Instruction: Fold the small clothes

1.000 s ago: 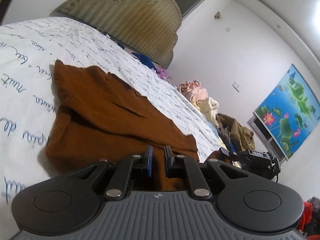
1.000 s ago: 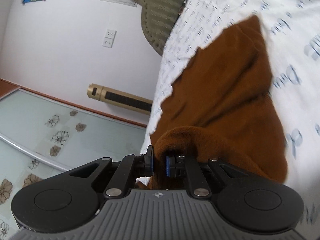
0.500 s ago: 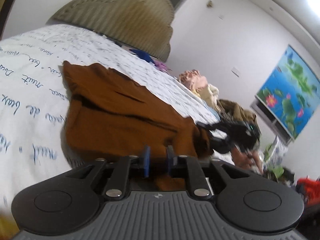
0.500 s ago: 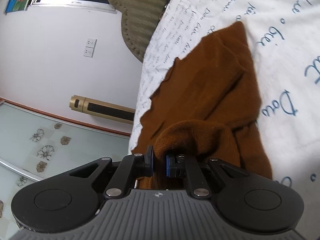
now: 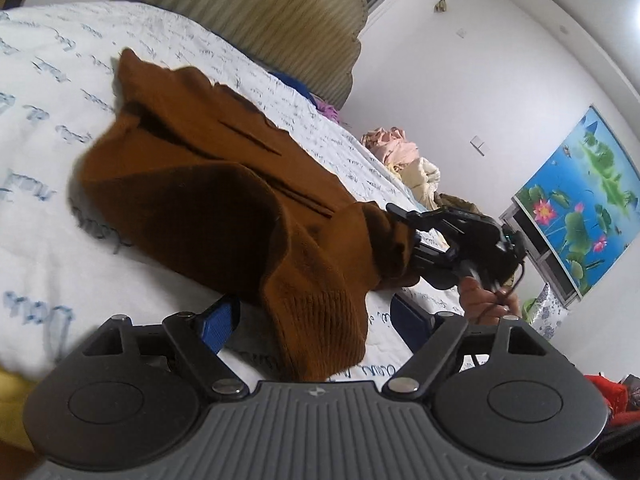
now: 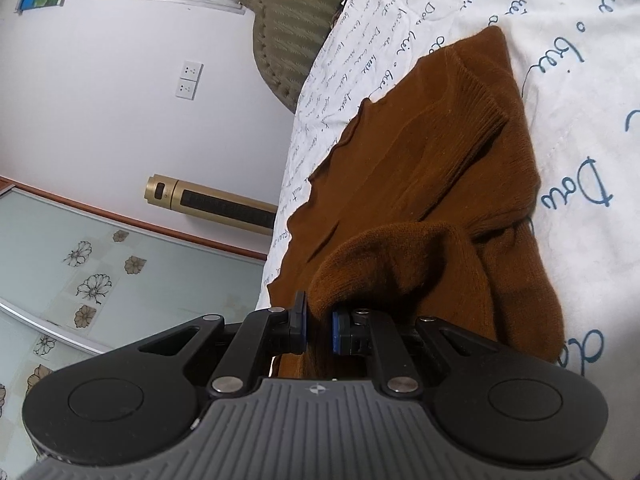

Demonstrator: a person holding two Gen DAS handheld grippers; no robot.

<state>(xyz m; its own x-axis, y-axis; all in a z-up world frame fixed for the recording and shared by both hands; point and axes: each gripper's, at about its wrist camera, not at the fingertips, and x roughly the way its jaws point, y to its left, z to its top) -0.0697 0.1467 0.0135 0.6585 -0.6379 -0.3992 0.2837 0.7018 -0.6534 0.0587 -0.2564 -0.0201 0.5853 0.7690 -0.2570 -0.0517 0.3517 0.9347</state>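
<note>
On the bed [image 5: 48,240], at about 10 o'clock from my left tongs [image 5: 316,320], the brown sweater [image 5: 192,168] lies partly folded: one flap is doubled over itself and a ribbed cuff hangs between the spread blades.

Left tongs: jaws have just been opening, now wide apart. Cuff sits between them but neither pad presses it, so nothing held on that side.

At 2 o'clock in the left view, my right tongs [image 6: 318,330] are nearly closed, pinching a bunched fold of the sweater.

Progress, my read: roughly midway. One fold laid, the right side not yet put down, fabric lumpy, edges not squared. Left to do: lay the held fold flat, tidy, maybe one more fold.

Orientation: in the right view the long axis runs from the tongs at 6 o'clock up to 1 o'clock, with a ribbed edge towards the far end by the headboard [image 6: 296,20].
</note>
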